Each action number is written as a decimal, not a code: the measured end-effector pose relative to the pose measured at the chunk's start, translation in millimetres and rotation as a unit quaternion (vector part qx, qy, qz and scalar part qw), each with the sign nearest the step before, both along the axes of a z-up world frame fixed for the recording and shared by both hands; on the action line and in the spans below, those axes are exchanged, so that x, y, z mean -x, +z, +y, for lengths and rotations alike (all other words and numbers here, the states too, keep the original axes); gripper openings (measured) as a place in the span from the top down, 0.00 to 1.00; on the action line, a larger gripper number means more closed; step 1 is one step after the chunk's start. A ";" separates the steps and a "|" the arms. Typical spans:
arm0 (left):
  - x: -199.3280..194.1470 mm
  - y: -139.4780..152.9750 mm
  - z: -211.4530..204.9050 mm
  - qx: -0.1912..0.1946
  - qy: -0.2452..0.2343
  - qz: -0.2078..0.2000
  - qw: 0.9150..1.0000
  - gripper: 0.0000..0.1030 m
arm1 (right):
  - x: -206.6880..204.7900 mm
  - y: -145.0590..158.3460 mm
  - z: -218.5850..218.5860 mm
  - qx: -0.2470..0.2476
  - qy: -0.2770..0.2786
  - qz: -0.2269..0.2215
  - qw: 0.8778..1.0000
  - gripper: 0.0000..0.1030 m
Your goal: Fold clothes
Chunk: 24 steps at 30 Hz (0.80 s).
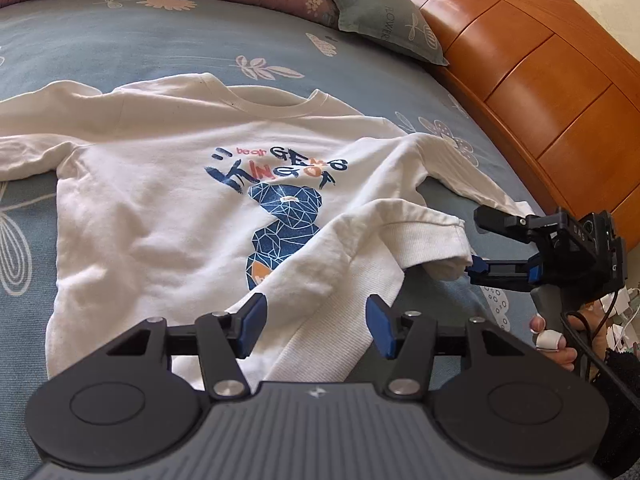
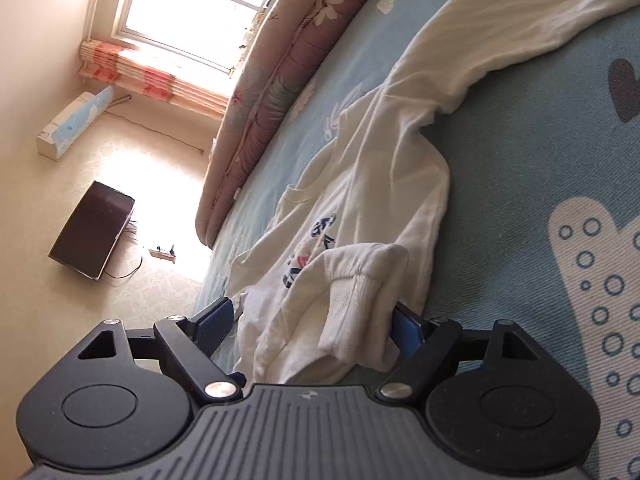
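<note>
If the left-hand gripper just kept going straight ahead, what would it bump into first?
Most likely the white sweatshirt: the left gripper points down at its folded-over hem, just ahead of the open fingers. Depth is hard to judge, so that is an estimate.

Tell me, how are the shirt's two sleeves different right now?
The sleeve by the wooden headboard is folded in over the shirt, its ribbed cuff lying between the open right tongs. The other sleeve stretches straight out flat on the blue bedsheet, with no tongs near it. The folded one looks bunched; the other lies smooth. Both are long and white.
</note>
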State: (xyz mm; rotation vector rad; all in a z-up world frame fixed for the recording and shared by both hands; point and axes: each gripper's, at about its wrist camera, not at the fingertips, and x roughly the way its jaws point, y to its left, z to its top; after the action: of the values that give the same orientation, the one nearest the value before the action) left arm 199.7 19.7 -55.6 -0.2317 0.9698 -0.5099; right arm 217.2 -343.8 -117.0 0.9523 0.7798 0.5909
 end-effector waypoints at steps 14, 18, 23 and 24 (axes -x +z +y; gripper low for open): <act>12.2 -2.9 4.4 0.021 0.019 0.012 1.000 0.47 | -2.5 1.8 -7.4 -0.011 -0.021 0.014 1.000 0.51; 18.2 3.3 0.4 0.027 0.004 0.002 1.000 0.47 | 16.7 11.3 -25.7 0.012 -0.064 0.026 0.998 0.38; 20.3 2.2 -32.3 -0.014 -0.057 -0.025 0.998 0.46 | 43.5 3.5 -31.2 -0.035 -0.063 0.039 0.997 0.30; 20.1 -0.1 -42.7 -0.029 -0.074 -0.032 0.996 0.46 | 46.6 0.5 -27.6 -0.044 -0.054 0.043 0.997 0.28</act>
State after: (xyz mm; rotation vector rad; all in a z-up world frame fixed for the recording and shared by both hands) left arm 179.7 -23.0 -55.7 -0.0901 0.9415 -0.6200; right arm 170.6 -371.3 -116.5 1.0994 0.7786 0.4958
